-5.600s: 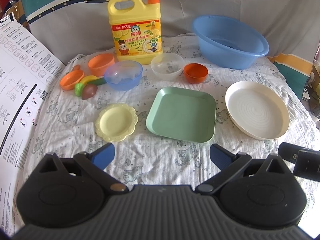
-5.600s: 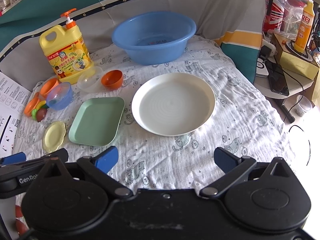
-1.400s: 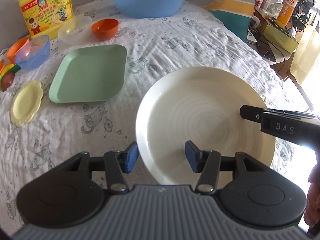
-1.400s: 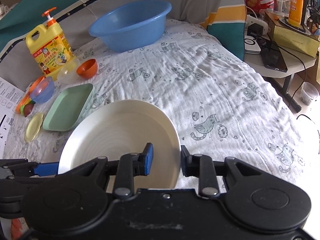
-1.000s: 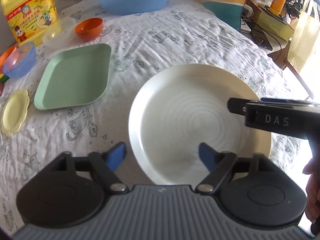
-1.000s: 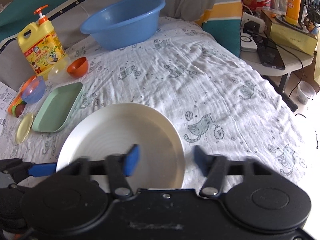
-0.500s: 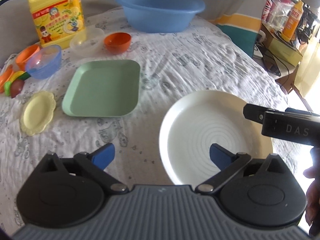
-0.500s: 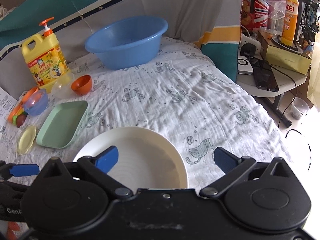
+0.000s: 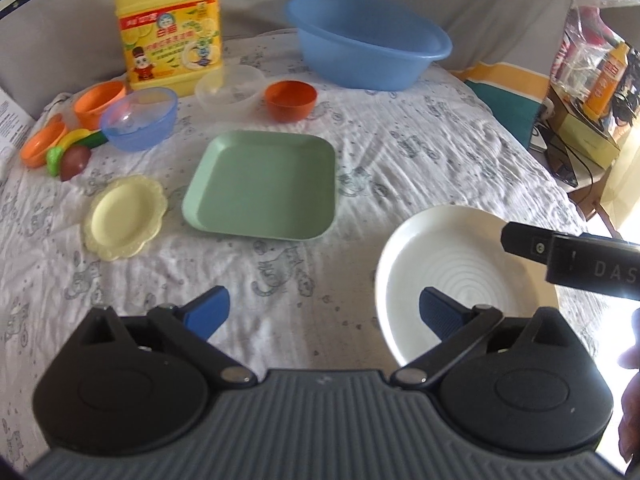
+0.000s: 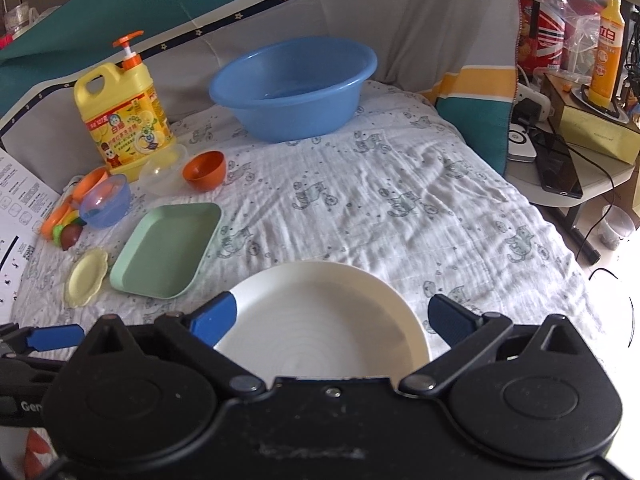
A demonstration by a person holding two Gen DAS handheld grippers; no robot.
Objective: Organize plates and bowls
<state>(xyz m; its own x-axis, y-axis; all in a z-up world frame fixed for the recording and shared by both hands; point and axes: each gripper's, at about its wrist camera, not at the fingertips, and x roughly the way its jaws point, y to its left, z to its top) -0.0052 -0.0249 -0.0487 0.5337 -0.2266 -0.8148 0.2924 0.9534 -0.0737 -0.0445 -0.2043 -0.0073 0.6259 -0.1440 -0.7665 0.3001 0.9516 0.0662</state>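
Note:
The white round plate lies flat on the cloth near the front edge, free of both grippers. My left gripper is open wide above the cloth; its right finger overlaps the plate's left rim in the picture. My right gripper hangs open over the white plate, with nothing between its pads. Further back lie a green square plate and a small yellow scalloped plate. Behind them stand a blue bowl, a clear bowl and an orange bowl.
A big blue basin and a yellow detergent bottle stand at the back. Orange cups and toy pieces cluster at the far left. A side table with a box and cables stands off the right edge. A hand shows at the right.
Both grippers let go of the white plate's rim, opened wide and rose away from it. The plate stays flat near the front edge. The left view swung left toward the green plate.

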